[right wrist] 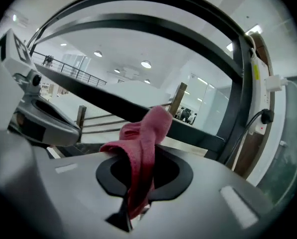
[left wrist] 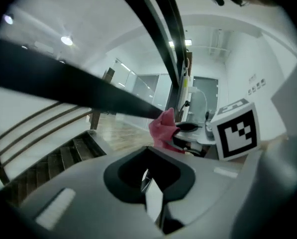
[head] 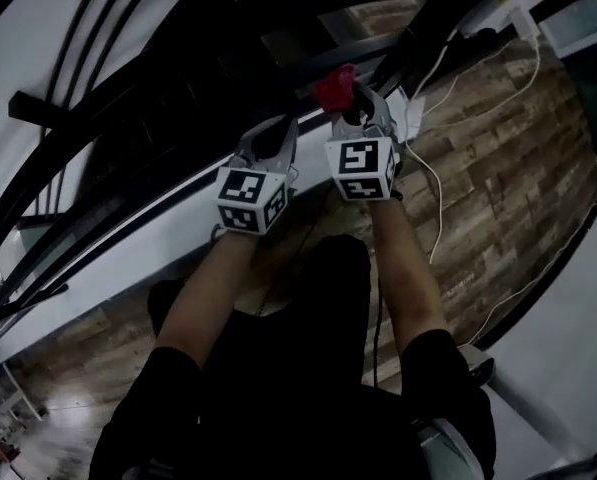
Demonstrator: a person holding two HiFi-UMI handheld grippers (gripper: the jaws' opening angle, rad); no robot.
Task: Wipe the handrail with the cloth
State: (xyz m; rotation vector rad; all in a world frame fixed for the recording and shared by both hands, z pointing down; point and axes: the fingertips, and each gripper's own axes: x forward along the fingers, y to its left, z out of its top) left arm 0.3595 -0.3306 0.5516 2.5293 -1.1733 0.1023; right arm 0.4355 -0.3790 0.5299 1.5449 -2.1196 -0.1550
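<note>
**Cloth held up at the handrail; the wiping stroke is not yet begun**

Head view: both forearms are stretched forward, almost parallel, with the marker cubes turned up to the camera. The right gripper is a little further forward than the left gripper, and the two are near each other. The cloth sticks out beyond the tips of the right gripper, against the dark rail. From here I cannot tell if it touches the rail.

Left gripper view: the jaws are together and there is nothing between them. The handrail crosses ahead of this gripper and above it, coming from its left. The cloth is ahead and a little to its right, at the end of the right gripper.

Right gripper view: the jaws are clamped on the cloth. One fold hangs down in front of them and a loose lobe stands up above them. The handrail runs across just ahead of the jaws, behind that lobe. The left gripper shows at the left side.

In my judgement the step in hand is placing the cloth on the rail. The next move calls for pressing the loose lobe onto the handrail and sliding it along with the clamp kept firm, so that the cloth does not slip out. The left gripper seems to have no part in this for now.
</note>
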